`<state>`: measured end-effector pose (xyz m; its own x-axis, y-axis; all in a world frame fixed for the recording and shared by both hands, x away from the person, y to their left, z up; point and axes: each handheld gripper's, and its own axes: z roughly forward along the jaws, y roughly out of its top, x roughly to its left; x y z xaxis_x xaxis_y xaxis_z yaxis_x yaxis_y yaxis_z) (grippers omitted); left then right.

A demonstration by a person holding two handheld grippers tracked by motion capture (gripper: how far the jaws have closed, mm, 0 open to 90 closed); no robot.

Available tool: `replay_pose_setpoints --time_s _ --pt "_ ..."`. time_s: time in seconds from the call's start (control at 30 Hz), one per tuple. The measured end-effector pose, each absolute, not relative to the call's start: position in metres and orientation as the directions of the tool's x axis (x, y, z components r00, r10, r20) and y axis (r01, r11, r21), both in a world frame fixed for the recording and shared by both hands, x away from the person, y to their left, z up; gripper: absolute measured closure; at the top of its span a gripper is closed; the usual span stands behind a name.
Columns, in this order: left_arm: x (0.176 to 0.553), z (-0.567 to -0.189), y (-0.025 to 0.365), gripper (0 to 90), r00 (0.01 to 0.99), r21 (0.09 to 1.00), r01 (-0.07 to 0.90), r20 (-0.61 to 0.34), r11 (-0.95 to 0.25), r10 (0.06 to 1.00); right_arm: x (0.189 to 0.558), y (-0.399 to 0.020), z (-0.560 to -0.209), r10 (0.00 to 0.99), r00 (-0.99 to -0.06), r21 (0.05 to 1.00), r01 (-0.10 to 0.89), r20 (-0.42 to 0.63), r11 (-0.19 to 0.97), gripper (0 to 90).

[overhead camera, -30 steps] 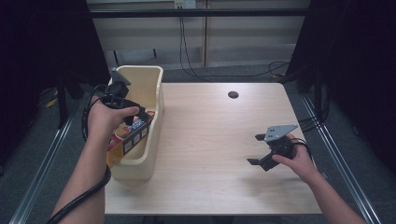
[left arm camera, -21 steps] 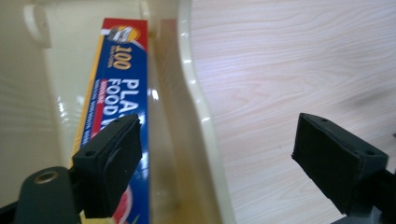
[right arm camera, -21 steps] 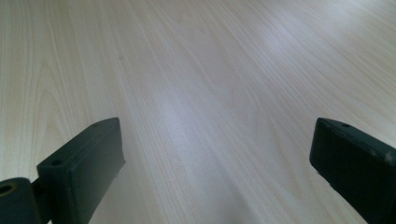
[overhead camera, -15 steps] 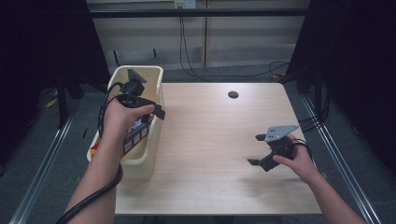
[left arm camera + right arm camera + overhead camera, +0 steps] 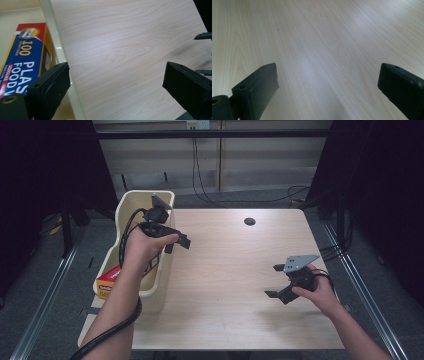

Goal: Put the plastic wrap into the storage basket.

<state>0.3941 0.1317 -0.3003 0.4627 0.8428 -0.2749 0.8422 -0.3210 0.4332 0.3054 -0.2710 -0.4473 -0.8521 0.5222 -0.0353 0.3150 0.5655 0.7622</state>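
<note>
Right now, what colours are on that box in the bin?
Mostly blue with a red top and white lettering, clearest in the left gripper view: box.

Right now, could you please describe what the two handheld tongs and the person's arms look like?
Both tongs, left and right, are black with blocky, flat-faced jaws. A grey three-cornered plate tops the right one. A thick black cable trails along the left forearm. Both forearms are bare, with no sleeves or gloves.

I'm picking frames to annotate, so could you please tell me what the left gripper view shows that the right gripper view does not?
Left gripper view alone: the food wrap box lying inside the cream bin, plus the other hand's tongs at the right edge. Its own left tongs, which have just been opening, stand wide with nothing between them. Right gripper view alone: nothing extra besides its own right tongs, open over bare wood. Both share the light wooden table.
</note>
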Motion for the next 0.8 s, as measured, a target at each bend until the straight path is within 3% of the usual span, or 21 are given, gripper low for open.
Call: replay_pose_setpoints --time_s 0.8 --pt "0.392 -0.33 0.09 4.5 0.545 0.443 0.808 -0.311 -0.389 0.778 0.306 -0.272 -0.449 0.528 -0.849 0.765 0.318 -0.033 0.56 2.5"
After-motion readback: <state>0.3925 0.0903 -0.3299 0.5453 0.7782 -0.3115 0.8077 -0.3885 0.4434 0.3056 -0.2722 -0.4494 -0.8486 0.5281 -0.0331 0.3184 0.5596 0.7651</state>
